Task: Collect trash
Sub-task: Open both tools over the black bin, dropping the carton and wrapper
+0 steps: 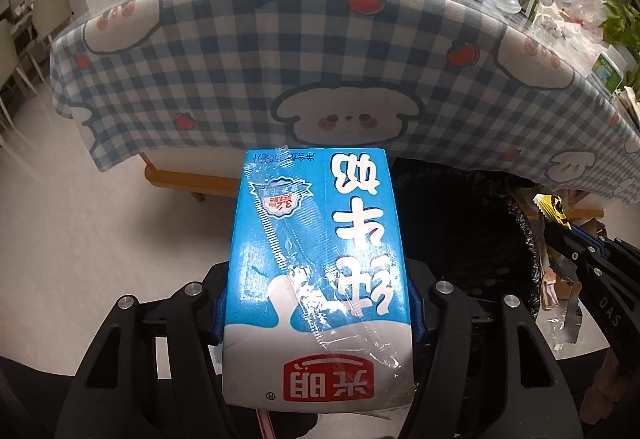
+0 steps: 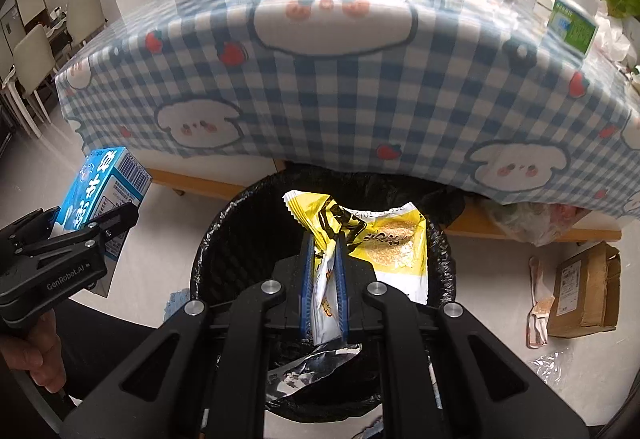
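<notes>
While I'm clamping the stiff, light milk carton by its sides, left gripper half-spread, the right gripper is pinching a limp, slippery snack wrapper fully shut, lower centre.

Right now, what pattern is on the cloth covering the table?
Blue-and-white checks with cartoon puppies and strawberries on the tablecloth; clearest in the right wrist view.

The blue milk carton hides the left tool's pads and much of the black bin behind it. In the right wrist view, the yellow snack wrapper covers the bin's inside, and its lower end disappears between the right tool's pads. Clutter along the worktop's far edge is blurred.
</notes>
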The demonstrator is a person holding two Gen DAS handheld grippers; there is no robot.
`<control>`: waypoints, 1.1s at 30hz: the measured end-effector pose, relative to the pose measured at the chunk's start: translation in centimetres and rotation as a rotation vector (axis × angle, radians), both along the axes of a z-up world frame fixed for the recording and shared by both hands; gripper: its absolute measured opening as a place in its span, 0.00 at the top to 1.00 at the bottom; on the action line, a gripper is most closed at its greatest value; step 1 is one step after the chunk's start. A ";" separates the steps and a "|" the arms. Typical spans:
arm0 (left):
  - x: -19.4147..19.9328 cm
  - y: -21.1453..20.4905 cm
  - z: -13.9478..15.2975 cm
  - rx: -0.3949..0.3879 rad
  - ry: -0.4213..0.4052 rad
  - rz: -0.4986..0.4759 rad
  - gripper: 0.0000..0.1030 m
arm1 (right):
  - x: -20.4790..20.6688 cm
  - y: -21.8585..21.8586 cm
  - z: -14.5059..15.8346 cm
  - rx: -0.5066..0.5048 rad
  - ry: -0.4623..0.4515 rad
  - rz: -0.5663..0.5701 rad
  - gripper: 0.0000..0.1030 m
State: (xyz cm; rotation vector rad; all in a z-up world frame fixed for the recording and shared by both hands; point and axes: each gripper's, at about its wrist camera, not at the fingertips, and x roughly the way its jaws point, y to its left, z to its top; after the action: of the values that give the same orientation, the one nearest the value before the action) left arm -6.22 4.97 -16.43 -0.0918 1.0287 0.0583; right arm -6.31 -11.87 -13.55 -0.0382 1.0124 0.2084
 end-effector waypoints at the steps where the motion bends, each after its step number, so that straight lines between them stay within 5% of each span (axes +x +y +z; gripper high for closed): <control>1: 0.0 0.0 -0.3 -0.003 0.003 0.003 0.40 | 0.1 0.1 -0.3 -0.001 0.004 0.000 0.91; 9: -0.1 -1.4 -1.5 0.008 0.003 -0.010 0.40 | 0.6 0.4 -1.4 -0.006 0.023 0.007 0.80; 25: 0.5 -5.4 -1.8 -0.022 0.007 -0.043 0.40 | 0.6 -4.5 -0.8 -0.002 -0.029 -0.095 0.08; 33: 1.0 -8.7 -1.6 -0.021 0.001 -0.092 0.40 | 0.4 -8.3 -0.6 -0.019 -0.047 -0.153 0.07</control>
State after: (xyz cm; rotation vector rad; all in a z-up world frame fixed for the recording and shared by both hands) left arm -5.19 -3.75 -18.03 -0.0630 1.0332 -0.0359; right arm -5.92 -20.21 -14.18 0.0169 0.9654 0.0573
